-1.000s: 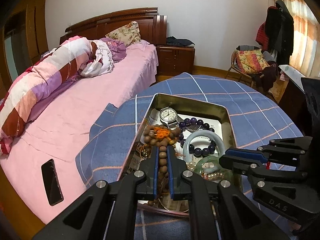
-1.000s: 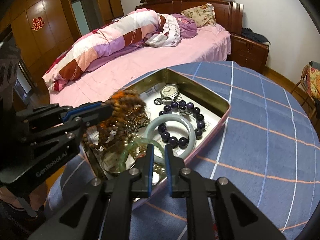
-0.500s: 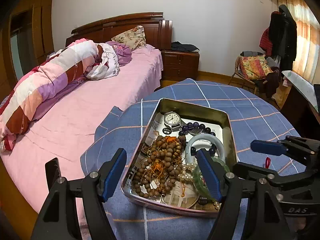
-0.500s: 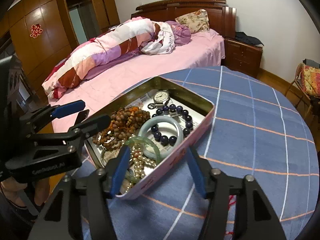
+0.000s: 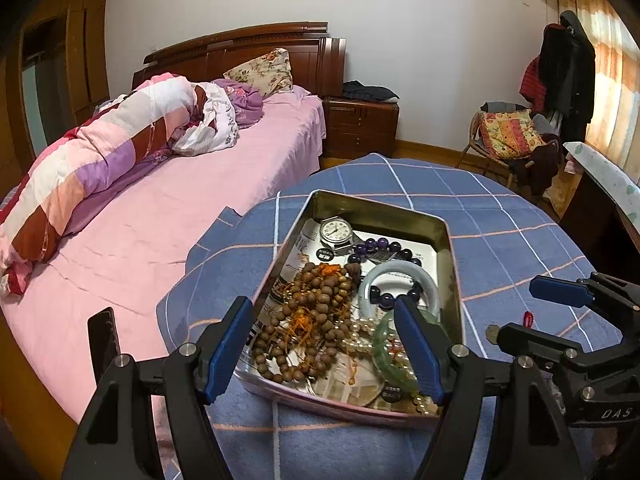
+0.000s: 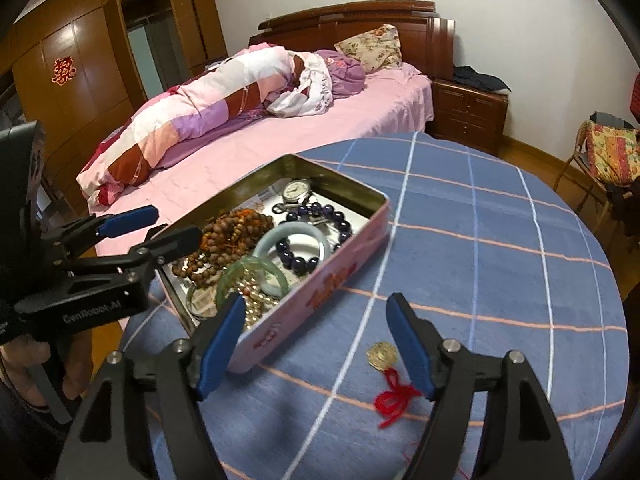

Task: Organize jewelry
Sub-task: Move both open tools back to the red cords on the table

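An open metal tin [image 5: 452,280] on the blue checked tablecloth holds a brown wooden bead strand [image 5: 316,312], a pale jade bangle [image 5: 400,276], a green bangle [image 5: 384,348], a purple bead bracelet [image 5: 384,246], pearls and a watch [image 5: 336,232]. My left gripper [image 5: 320,306] hovers wide open over the tin's near end and grips nothing; the right wrist view shows it as the left gripper [image 6: 174,224] beside the tin. My right gripper [image 6: 316,300] is off the tin's right side with its jaws opening. Only the tin's corner and cloth lie below the gap. A gold medallion on a red cord [image 6: 382,355] lies by its right finger.
The round table's edge [image 5: 224,216] meets a pink bed [image 5: 160,208] on the left, where a black phone [image 5: 105,336] lies. A wooden nightstand [image 5: 360,128] and a cluttered chair [image 5: 508,136] stand beyond. Blue cloth [image 6: 500,248] stretches right of the tin.
Both grippers went from shut to open. The left let go of the wooden bead strand, which now lies in the tin. The right drew back to the tin's right side.
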{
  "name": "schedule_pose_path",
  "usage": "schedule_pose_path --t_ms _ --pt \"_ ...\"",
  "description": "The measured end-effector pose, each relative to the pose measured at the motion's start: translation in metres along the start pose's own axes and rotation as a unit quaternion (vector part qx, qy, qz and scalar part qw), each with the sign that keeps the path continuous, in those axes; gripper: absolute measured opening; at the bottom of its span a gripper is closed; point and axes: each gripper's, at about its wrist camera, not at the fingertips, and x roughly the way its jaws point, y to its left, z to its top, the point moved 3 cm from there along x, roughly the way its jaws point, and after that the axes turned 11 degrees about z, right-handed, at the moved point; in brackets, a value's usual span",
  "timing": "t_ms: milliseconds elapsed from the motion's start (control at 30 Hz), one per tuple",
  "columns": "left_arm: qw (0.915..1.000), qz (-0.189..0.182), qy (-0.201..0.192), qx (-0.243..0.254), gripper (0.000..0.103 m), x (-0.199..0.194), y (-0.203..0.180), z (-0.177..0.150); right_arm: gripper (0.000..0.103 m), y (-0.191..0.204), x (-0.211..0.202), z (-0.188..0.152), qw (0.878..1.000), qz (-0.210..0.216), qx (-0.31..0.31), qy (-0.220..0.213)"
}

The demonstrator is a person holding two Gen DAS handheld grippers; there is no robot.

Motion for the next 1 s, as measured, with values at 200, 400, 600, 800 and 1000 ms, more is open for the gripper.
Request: schedule_pose_path --t_ms 200,400,600,800,1000 --pt "0.9998 -0.008 -0.008 0.016 0.073 -0.012 -0.022 -0.004 0.079 -0.027 -0.022 -0.018 0.999 -0.022 0.027 -0.004" --pt "0.9993 -0.022 -0.011 0.028 0.073 -0.026 -0.045 -0.009 0.080 -0.061 -0.047 -0.044 0.997 -0.053 0.064 -0.004" --pt "0.9983 -0.030 -0.018 0.047 0.073 -0.037 -0.070 -0.015 0.080 -0.084 -0.071 -0.074 0.992 -0.075 0.103 -0.004" --pt "0.9967 -0.039 -0.011 0.070 0.073 -0.040 -0.096 -0.028 0.080 -0.076 -0.077 -0.091 0.992 -0.074 0.102 0.002" --pt "0.9966 -0.035 -0.004 0.075 0.073 -0.037 -0.102 -0.030 0.080 -0.057 -0.058 -0.090 0.996 -0.055 0.072 0.022"
